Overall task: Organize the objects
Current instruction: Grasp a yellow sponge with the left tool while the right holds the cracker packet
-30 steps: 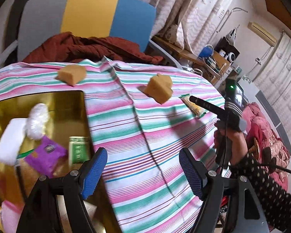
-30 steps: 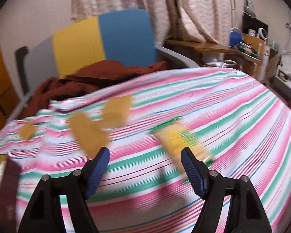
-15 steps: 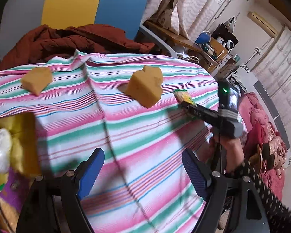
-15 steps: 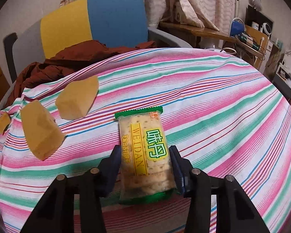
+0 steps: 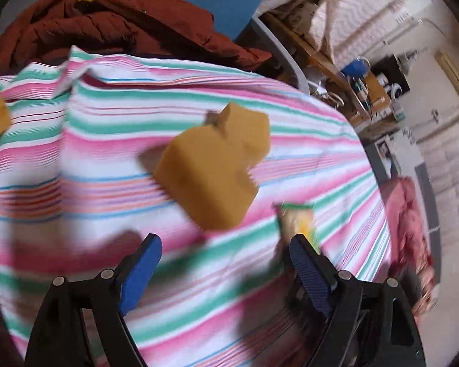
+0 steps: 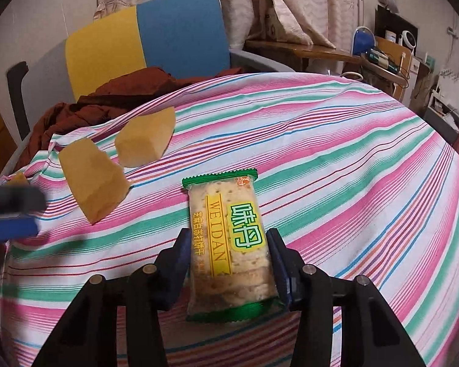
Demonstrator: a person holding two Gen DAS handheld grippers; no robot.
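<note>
1. The cracker packet (image 6: 229, 241), one in number, green-edged with "WEIDAN" on a yellow band, lay lengthwise between the pads of the right tongs (image 6: 228, 260), which had closed on its two long sides after narrowing a moment earlier.
2. In the left wrist view the same packet (image 5: 296, 220) showed blurred just ahead of the right-hand pad of the left tongs (image 5: 226, 263).
3. The left tongs stood wide open, having just been opening further, with nothing between the pads, only striped cloth.
4. Three tan sponge-like blocks could be counted in the right wrist view: a large block (image 6: 91, 180) ahead and to the left of the right tongs, a second block (image 6: 145, 142) just beyond it, and a small third block (image 6: 18, 179) at the far left edge.
5. In the left wrist view the large block (image 5: 208, 177) sat directly ahead of the open left tongs, with the second block (image 5: 248, 134) touching or just behind it; which, I could not tell.
6. The blurred tip of the left tongs (image 6: 12, 214) appeared at the left edge of the right wrist view, near the large block.
7. The desk was covered with a cloth (image 6: 336, 153) striped in pink, green, white and blue.
8. Beyond the cloth stood one chair (image 6: 156, 39) with grey, yellow and blue panels, with a rust-red garment (image 5: 113, 24) heaped on it.
9. Patterned curtains (image 6: 300, 3) hung behind, and a cluttered wooden shelf (image 6: 327, 52) ran to the right.
</note>
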